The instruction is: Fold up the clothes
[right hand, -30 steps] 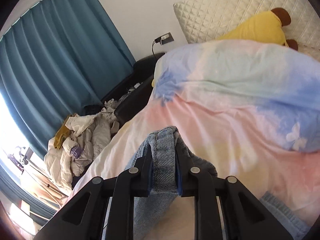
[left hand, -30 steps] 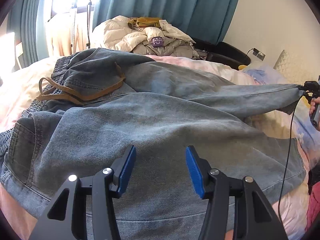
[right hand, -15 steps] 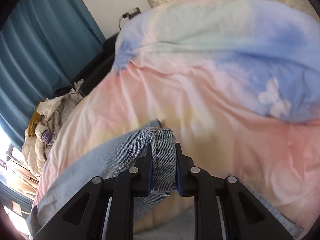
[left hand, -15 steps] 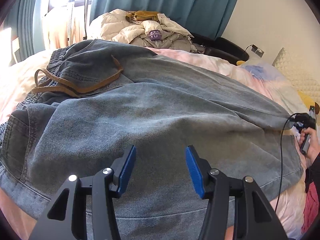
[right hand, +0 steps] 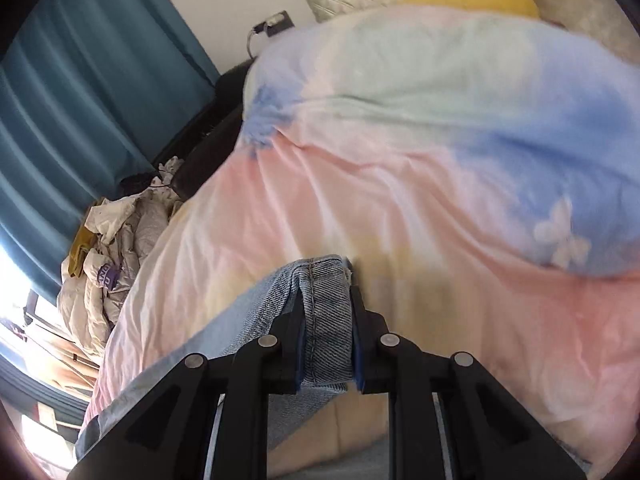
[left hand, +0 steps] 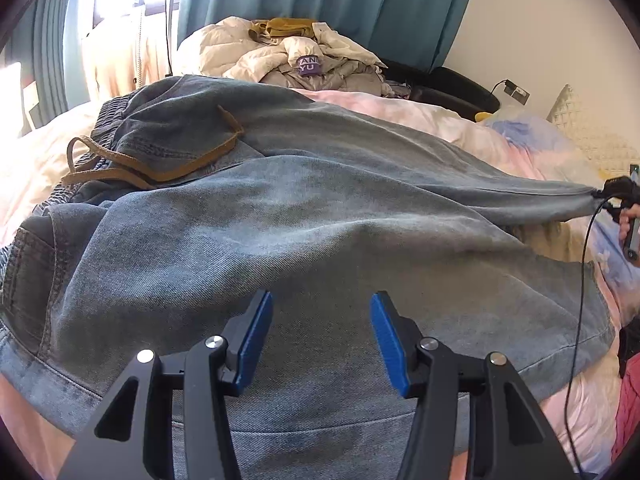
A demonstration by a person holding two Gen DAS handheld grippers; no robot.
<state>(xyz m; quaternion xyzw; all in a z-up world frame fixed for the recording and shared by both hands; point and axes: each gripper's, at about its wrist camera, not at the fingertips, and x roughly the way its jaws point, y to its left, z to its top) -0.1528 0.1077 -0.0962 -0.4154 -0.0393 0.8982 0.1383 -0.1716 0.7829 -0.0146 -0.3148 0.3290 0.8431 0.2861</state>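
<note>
Bed with pastel pink-blue duvet (right hand: 420,184) filling most of both views. Denim jeans (left hand: 288,232) spread flat across it, waistband and brown drawstring (left hand: 132,168) at left, 1 leg stretched taut toward right edge of left wrist view. Pile of pale jackets (left hand: 288,56) beyond, against teal curtains (left hand: 340,8). Left gripper (left hand: 321,334) hovering over near denim, blue pads spread wide, nothing between. Right gripper (right hand: 326,312) clamped on leg hem (right hand: 324,304), 2 pads pressing folded denim, hem lifted off duvet.
</note>
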